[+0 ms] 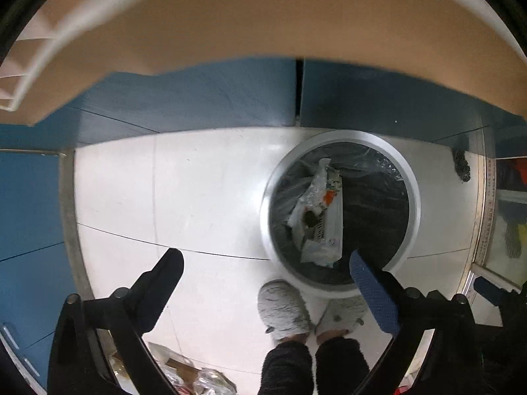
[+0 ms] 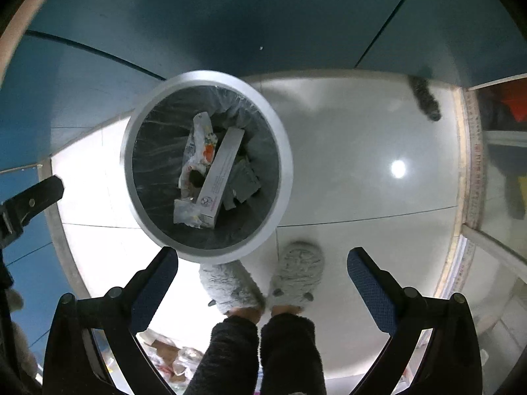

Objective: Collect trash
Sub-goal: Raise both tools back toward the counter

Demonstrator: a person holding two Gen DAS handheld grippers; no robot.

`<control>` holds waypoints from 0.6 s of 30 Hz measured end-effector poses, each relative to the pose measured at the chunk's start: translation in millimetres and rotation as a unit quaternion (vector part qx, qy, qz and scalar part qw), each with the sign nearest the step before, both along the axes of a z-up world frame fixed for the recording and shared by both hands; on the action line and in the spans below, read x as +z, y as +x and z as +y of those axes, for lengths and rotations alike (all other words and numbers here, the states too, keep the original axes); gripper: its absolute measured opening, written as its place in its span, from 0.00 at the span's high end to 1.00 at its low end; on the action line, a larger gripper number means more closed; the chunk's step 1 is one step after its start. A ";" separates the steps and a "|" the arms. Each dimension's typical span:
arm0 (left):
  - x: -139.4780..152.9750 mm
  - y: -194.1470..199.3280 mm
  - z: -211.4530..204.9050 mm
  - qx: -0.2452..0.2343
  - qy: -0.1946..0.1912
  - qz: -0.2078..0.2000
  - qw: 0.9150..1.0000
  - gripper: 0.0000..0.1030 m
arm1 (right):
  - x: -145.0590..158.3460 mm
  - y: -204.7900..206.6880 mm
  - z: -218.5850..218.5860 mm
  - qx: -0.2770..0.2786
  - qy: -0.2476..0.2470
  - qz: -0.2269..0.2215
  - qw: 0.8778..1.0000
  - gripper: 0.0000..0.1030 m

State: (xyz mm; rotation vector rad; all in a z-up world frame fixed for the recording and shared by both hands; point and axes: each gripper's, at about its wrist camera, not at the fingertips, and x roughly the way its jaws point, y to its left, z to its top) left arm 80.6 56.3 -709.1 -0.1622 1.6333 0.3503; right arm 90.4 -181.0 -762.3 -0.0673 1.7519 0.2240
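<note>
You are holding the left claw (image 1: 266,270) and right claw (image 2: 263,263) spread and empty above the bin (image 2: 207,168), wrappers (image 2: 197,154) lying inside.

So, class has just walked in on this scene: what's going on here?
A person in grey slippers stands over a round bin on a white tiled floor, a gripper in each hand. The left gripper and right gripper both point down with fingers wide open and empty. A white box and wrappers lie inside the bin. More trash lies on the floor behind the feet.
</note>
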 end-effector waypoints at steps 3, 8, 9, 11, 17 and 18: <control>34.7 -13.7 -0.5 0.001 -0.005 -0.003 1.000 0.00 | 25.1 -6.2 5.2 0.000 -0.001 -0.008 1.000 0.00; 106.3 -35.5 -12.2 -0.005 -0.008 -0.017 1.000 0.00 | 97.9 -23.8 3.6 0.007 0.004 -0.029 1.000 0.00; 123.8 -40.9 -15.0 -0.006 -0.007 -0.021 1.000 0.00 | 113.3 -27.7 1.0 0.007 0.006 -0.034 0.999 0.00; 157.4 -51.0 -21.1 -0.008 -0.004 -0.027 1.000 0.00 | 154.3 -37.0 -3.2 0.010 0.011 -0.046 0.999 0.00; 257.8 -83.4 -37.4 0.003 -0.014 -0.055 0.998 0.00 | 290.2 -65.4 -18.6 0.008 0.014 -0.108 0.994 0.00; 278.6 -89.6 -40.4 0.002 -0.017 -0.062 0.998 0.00 | 315.2 -70.2 -20.9 0.008 0.013 -0.120 0.993 0.00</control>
